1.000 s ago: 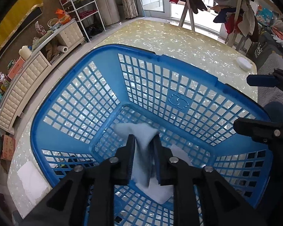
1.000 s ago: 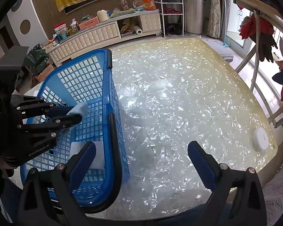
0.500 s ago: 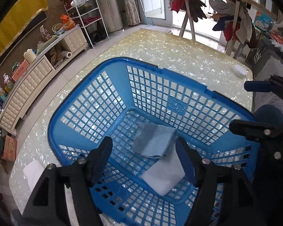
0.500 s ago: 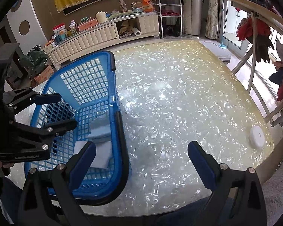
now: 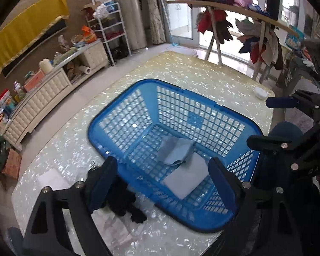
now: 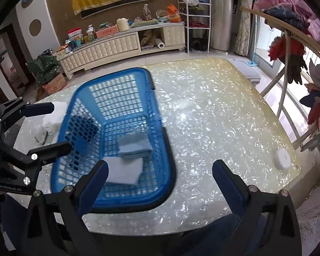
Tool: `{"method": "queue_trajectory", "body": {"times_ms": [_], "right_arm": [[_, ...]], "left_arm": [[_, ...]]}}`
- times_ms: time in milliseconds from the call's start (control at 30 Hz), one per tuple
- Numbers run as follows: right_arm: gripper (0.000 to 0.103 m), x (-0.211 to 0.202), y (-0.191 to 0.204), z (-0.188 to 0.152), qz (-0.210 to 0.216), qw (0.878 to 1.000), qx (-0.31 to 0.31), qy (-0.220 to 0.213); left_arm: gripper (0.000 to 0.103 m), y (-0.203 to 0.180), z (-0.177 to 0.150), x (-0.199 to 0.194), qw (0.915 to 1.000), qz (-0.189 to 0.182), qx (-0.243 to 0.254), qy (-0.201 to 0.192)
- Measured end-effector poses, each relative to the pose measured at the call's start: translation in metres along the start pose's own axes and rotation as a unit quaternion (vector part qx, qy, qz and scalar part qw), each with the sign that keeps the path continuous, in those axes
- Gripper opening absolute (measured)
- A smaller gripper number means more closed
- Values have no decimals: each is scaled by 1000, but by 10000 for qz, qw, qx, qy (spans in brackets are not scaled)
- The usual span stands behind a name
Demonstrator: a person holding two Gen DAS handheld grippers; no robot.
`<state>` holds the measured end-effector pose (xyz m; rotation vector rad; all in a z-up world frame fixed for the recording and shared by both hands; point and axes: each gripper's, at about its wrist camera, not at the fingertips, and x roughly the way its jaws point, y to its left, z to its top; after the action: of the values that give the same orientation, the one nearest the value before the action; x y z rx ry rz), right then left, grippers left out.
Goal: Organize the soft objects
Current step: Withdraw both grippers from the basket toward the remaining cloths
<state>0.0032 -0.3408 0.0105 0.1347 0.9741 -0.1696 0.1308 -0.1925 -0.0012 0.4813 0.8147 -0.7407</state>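
Pearly, shell-patterned table (image 6: 213,128), broad and glossy. On its left part, blue lattice basket (image 5: 181,111), upright, open top. Inside on the basket floor, pale grey folded cloth (image 5: 186,178) lying flat, and overlapping its far edge, blue-grey folded cloth (image 5: 175,150), slightly rumpled. Both free of any gripper.

Left gripper (image 5: 160,181) above the basket's near-left corner, jaws spread wide, nothing between them; one blue pad over the table outside the rim, the other over the basket's near edge. Right gripper (image 6: 159,183) likewise gaping and empty, near the table's front edge, left finger over the basket's near rim, right finger over bare tabletop.

Outside the basket, by its left side: black crumpled garment (image 5: 125,202) on the table, just beside the rim, partly behind the left finger. Farther left, white folded cloth (image 5: 51,180), flat on the tabletop. Near the far right corner of the table, small white round disc (image 6: 283,158), well apart from the basket.
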Motion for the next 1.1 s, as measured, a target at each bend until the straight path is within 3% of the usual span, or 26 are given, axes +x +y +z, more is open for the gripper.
{"method": "queue_trajectory", "body": {"times_ms": [167, 667, 1100], "right_arm": [[98, -13, 22, -1, 135, 9996, -207, -151], [100, -17, 108, -7, 596, 9910, -1168, -284], [100, 12, 173, -6, 729, 9808, -1805, -66]], "left_arm": [[102, 11, -17, -24, 9995, 113, -229, -174], [103, 56, -92, -87, 9912, 638, -1098, -384], [103, 98, -159, -99, 9792, 845, -1824, -278]]}}
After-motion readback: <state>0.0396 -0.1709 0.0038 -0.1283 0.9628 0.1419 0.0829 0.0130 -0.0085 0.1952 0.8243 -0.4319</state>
